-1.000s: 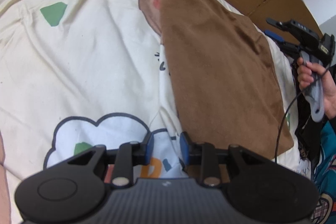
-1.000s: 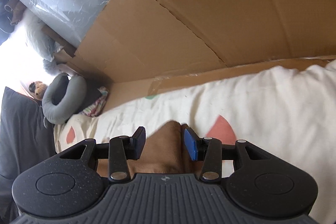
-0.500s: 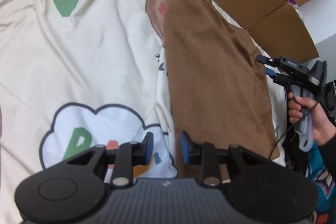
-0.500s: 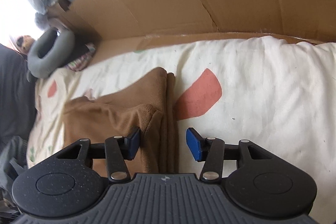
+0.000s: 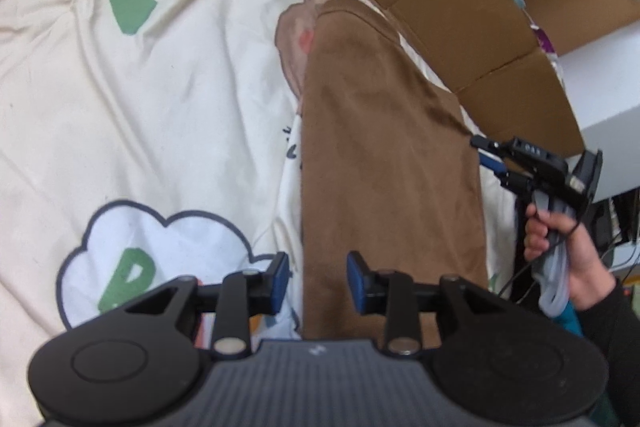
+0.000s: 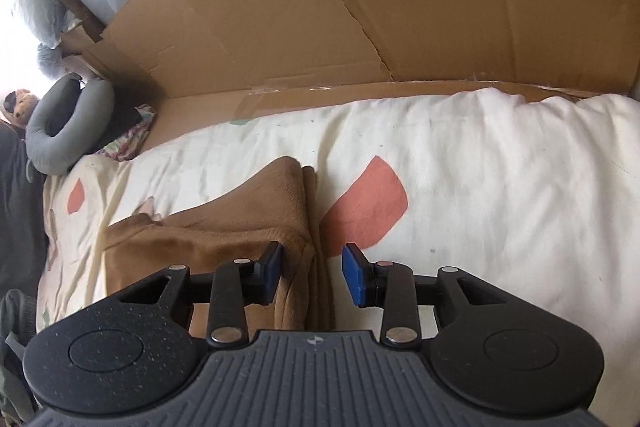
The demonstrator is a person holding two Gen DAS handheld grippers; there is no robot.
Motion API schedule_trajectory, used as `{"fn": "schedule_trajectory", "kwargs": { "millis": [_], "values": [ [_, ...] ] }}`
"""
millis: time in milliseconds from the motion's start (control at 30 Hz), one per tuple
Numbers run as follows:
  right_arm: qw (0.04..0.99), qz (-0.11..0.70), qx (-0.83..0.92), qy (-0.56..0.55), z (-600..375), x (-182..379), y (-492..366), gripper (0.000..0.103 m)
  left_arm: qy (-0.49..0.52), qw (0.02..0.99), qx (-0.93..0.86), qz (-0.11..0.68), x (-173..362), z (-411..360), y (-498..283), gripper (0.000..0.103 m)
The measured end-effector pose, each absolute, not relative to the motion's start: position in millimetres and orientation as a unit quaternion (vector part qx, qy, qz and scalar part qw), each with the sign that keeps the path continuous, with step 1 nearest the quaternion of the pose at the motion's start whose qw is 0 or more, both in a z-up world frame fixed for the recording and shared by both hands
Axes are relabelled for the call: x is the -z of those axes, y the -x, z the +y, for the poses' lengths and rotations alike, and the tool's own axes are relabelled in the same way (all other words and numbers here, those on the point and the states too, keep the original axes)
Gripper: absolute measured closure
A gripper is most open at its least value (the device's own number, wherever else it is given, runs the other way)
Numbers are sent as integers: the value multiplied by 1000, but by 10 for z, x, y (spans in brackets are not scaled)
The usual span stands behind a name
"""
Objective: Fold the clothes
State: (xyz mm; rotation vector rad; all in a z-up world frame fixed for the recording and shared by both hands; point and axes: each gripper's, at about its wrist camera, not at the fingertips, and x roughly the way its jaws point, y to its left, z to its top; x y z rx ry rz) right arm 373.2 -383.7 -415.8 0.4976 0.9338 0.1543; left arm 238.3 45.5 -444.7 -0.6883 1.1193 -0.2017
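The brown garment (image 5: 384, 155) lies on the cream bedsheet (image 5: 120, 99) as a long narrow strip w/ doubled edges, so by my read you've got one lengthwise fold done; the crosswise folds are left, and the strip's far end isn't squared yet.

Your left gripper (image 5: 316, 283) hovers over the strip's near left edge, fingers part open w/ nothing pinched; the cloth edge shows in the gap but the pads don't press it. Its jaws have just been opening.

Your right gripper (image 6: 312, 273) sits at the other end, over the stacked corner by the pink patch (image 6: 366, 207). Fingers part open and apart from the cloth, though the folded edge runs between them. Its jaws have just been closing, w/o catching anything yet.

Vs a sec ago: the right wrist view then showed mostly the cardboard wall (image 6: 360, 7) w/ only a bit of brown between the pads; now it takes in the corner and more of the sheet. In the left wrist view, your right hand (image 5: 568, 251) sits lower in frame and the cloud print (image 5: 160, 247) shows more.
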Motion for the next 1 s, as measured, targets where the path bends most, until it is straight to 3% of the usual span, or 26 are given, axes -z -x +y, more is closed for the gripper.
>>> {"fn": "schedule_trajectory", "kwargs": {
  "millis": [67, 300, 367, 867, 1000],
  "values": [
    [859, 445, -86, -239, -3829, 4107, -3634, 56, 325, 784, 99, 520, 4459, 433, -2365, 67],
    [845, 472, -120, -222, -3767, 4039, -3247, 55, 349, 766, 105, 530, 4560, 386, -2305, 61],
    [840, 479, -123, -223, -3765, 4047, -3134, 47, 355, 762, 105, 532, 4599, 382, -2311, 61],
    [807, 527, -146, -222, -3764, 4197, -2528, 47, 403, 734, 117, 534, 4843, 351, -2356, 60],
    [798, 539, -146, -227, -3776, 4255, -2442, 47, 415, 726, 122, 535, 4876, 365, -2334, 65]
  ]
}}
